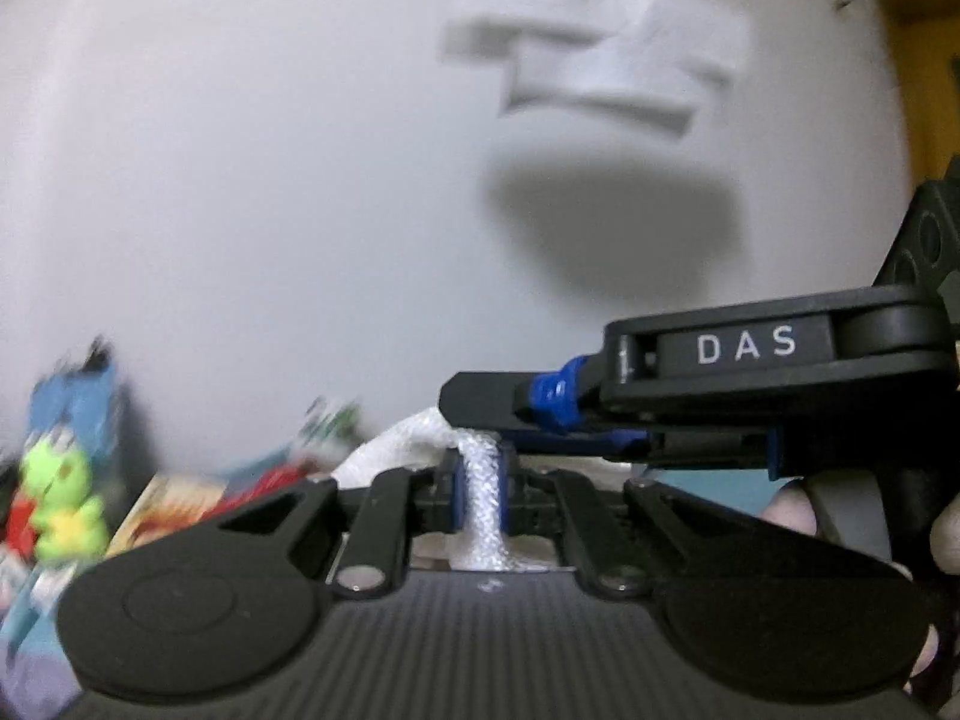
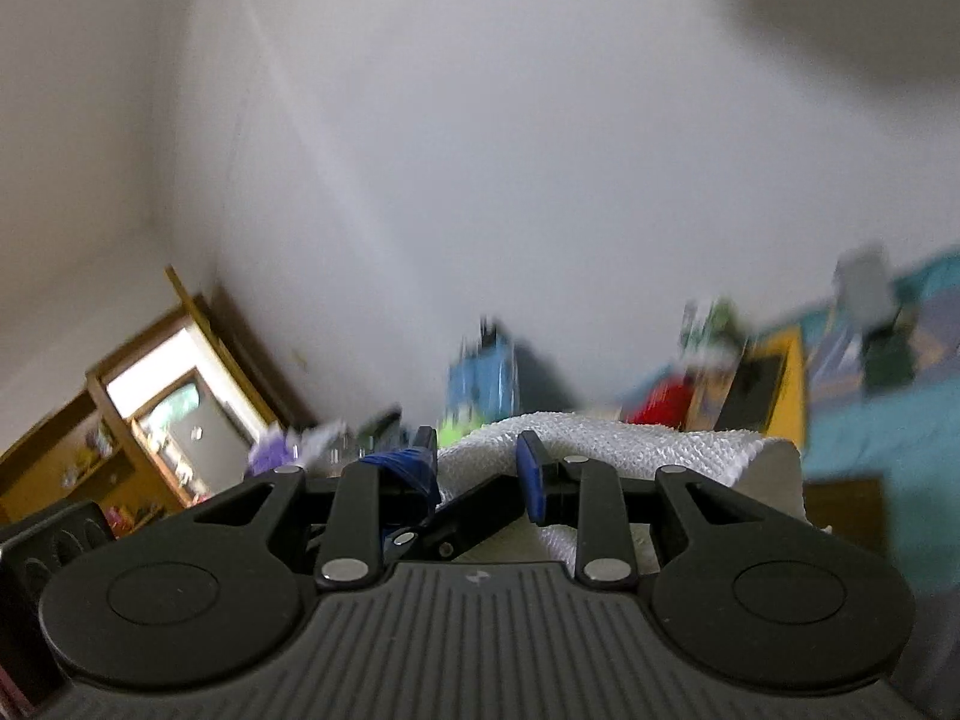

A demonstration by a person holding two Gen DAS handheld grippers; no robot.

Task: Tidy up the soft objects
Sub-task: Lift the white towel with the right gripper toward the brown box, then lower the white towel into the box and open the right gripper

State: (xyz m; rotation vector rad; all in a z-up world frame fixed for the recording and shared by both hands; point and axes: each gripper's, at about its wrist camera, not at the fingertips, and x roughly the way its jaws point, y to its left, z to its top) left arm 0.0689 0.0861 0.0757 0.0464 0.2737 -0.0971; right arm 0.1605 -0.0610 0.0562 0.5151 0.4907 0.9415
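Note:
A white, nubbly towel [image 1: 396, 444] is held up in the air between both grippers. In the left wrist view a narrow fold of it runs down between the blue pads of my left gripper [image 1: 480, 480], which is shut on it. My right gripper [image 1: 480, 423] comes in from the right, side-on and just above, pinching the same bunch of cloth. In the right wrist view the towel [image 2: 630, 450] drapes across and to the right of my right gripper [image 2: 474, 468], whose blue pads press on a fold of it. Most of the cloth is hidden behind the gripper bodies.
A white wall with an air conditioner [image 1: 600, 72] fills the background. Below lie a blurred green frog toy [image 1: 60, 498], a blue box [image 2: 480, 372], a red item [image 2: 666, 402] and a teal patterned bedspread [image 2: 870, 420]. A wooden cabinet with a TV [image 2: 180, 420] stands at the left.

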